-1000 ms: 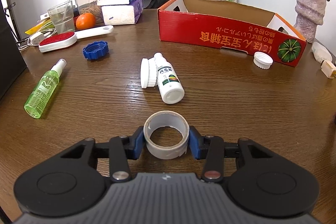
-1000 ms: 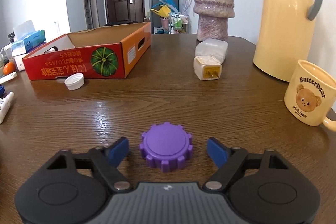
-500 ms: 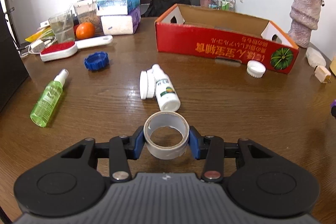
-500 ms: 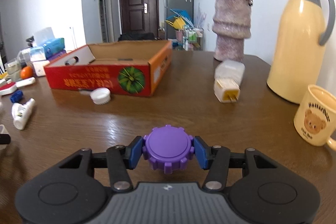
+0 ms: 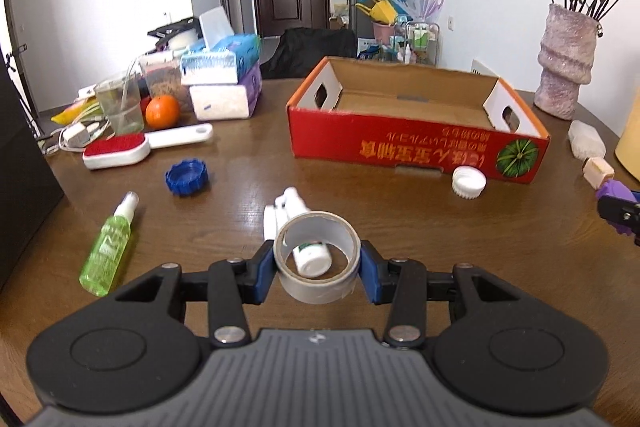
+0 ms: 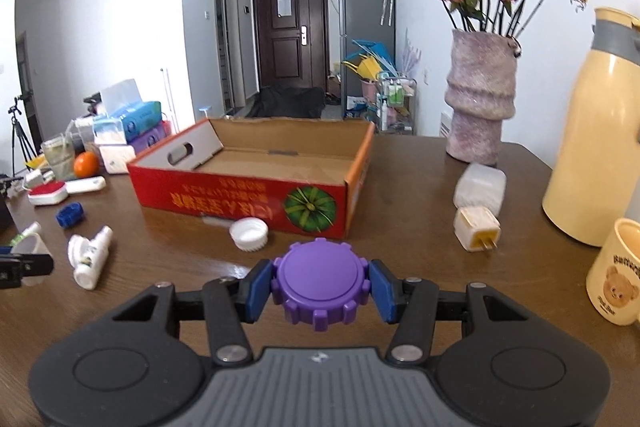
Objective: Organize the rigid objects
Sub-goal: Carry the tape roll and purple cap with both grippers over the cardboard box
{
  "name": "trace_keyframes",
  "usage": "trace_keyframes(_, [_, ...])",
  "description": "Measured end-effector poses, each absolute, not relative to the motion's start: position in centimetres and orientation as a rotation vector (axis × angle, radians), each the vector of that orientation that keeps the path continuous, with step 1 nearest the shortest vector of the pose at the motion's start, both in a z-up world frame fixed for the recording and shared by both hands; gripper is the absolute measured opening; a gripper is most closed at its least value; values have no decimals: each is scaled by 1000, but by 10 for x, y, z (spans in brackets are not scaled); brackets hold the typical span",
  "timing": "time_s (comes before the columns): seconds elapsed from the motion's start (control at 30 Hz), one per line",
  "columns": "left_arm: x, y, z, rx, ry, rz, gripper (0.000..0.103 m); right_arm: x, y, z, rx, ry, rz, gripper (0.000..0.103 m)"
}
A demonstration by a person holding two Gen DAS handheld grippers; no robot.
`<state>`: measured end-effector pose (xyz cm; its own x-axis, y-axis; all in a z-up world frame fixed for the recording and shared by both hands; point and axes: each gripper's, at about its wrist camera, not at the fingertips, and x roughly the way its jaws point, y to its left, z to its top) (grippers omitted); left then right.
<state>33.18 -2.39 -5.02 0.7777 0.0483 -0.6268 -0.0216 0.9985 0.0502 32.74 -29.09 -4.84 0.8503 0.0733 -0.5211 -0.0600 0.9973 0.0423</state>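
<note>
My left gripper (image 5: 317,267) is shut on a grey tape roll (image 5: 316,285) and holds it above the table. My right gripper (image 6: 319,287) is shut on a purple ridged cap (image 6: 319,279), also lifted. The open red cardboard box (image 5: 416,143) stands ahead, also in the right wrist view (image 6: 240,191); I see nothing in it. On the table lie a white bottle (image 5: 294,205), a white cap (image 5: 469,183), a blue cap (image 5: 187,177) and a green spray bottle (image 5: 108,247). The right gripper with the purple cap shows at the right edge of the left wrist view (image 5: 616,203).
A lint brush (image 5: 132,147), orange (image 5: 161,111), glass and tissue packs (image 5: 224,83) crowd the far left. A vase (image 6: 480,115), yellow thermos (image 6: 596,155), bear mug (image 6: 618,279), plug (image 6: 476,229) and a white plastic container (image 6: 480,189) stand on the right.
My right gripper closed on the purple cap and lifted it. Both grippers rose with their objects, so the box's inside now shows.
</note>
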Motion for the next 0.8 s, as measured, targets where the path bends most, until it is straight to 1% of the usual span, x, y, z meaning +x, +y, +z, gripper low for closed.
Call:
trace_keyframes(0.33, [354, -38, -30, 60, 649, 34, 44, 346, -266, -24, 34, 511, 100, 52])
trace_keyframes(0.8, [405, -47, -15, 63, 600, 70, 44, 387, -242, -8, 30, 497, 114, 51])
